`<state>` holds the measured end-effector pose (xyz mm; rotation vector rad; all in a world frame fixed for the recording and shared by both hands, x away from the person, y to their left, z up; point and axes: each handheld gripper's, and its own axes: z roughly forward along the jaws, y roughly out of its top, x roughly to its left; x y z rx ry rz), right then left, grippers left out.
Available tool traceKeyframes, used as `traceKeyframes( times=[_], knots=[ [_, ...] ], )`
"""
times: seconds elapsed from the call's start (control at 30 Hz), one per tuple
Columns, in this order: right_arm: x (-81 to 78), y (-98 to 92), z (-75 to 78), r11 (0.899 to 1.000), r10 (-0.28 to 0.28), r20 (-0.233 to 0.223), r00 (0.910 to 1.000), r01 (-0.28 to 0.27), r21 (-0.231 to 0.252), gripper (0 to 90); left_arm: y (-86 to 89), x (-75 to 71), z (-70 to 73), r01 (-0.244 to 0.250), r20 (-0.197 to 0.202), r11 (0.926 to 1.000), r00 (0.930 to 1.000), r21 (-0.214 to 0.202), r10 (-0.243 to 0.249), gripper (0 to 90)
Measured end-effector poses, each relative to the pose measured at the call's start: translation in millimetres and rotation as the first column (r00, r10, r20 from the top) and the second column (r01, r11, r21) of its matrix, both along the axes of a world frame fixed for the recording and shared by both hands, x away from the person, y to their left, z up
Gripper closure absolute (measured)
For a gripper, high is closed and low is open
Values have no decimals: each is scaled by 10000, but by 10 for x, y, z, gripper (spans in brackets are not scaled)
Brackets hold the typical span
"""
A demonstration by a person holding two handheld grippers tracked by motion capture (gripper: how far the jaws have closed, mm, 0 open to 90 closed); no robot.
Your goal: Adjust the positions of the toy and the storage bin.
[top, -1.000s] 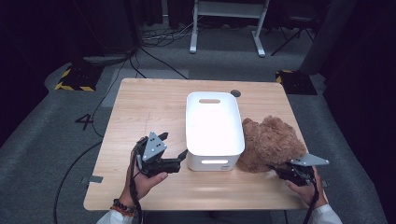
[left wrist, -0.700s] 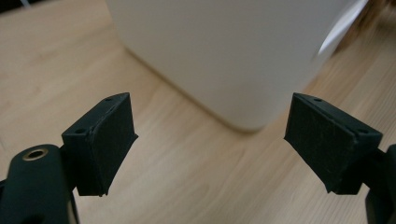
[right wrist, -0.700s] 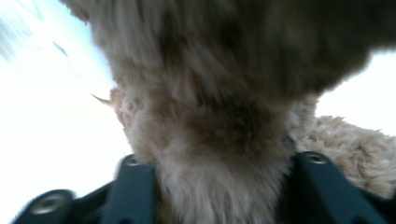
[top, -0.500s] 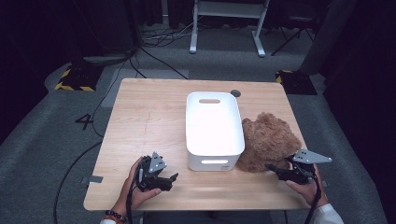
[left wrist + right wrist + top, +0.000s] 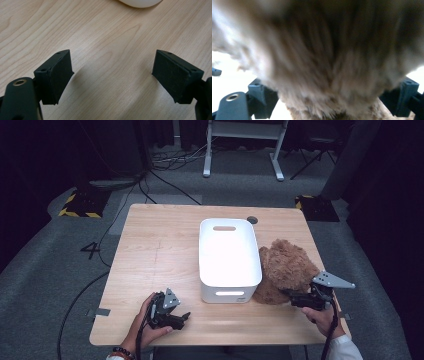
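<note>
At the left of the high view, the left gripper lies low over the near part of the tabletop, held in the person's left hand, its tip pointing right toward the white bin. That view is too small to read its fingers; the left gripper view settles it, showing the two black fingers spread apart over bare wood grain with nothing between them, and a sliver of the bin's white wall at the top edge.

In the middle of the tabletop stands the white bin, long side running away from the person, a handle slot in each end wall. Just beside its right wall, touching it near the front corner, lies the brown plush toy.

At the right, the right gripper is held in the right hand, grey plate on top, its tip at the toy's near edge. From above, contact is hard to judge. The right gripper view is blurred, but brown fur bulges between the two fingers, which stand wide at either side; they have just been opening, and as far as the blur allows, they do not seem to press on the fur.
</note>
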<state>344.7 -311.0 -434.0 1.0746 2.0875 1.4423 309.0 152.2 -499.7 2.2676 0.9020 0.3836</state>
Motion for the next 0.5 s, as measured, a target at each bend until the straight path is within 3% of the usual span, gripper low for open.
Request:
traceKeyframes(
  times=[0.1, 0.2, 0.23, 0.33, 0.5],
  knots=[
    [33, 35, -4, 9999, 120, -2, 9999, -120, -94, 154, 16, 6, -2, -215, 150, 9998, 9997, 32, 214, 167],
    [67, 92, 18, 9985, 233, 202, 9995, -223, -494, 309, 86, 38, 3, -527, 67, 9983, 9986, -251, 529, 166],
    [67, 92, 18, 9985, 233, 202, 9995, -223, -494, 309, 86, 38, 3, -527, 67, 9983, 9986, -251, 529, 165],
    [93, 134, 28, 9970, 279, 350, 9990, -252, -729, 464, 144, 58, -9, -693, 6, 9975, 9976, -158, 693, 164],
    [77, 119, 13, 9961, 421, 633, 9971, -370, -796, 571, 182, 64, -22, -843, -89, 9963, 9964, -144, 842, 160]
  ],
)
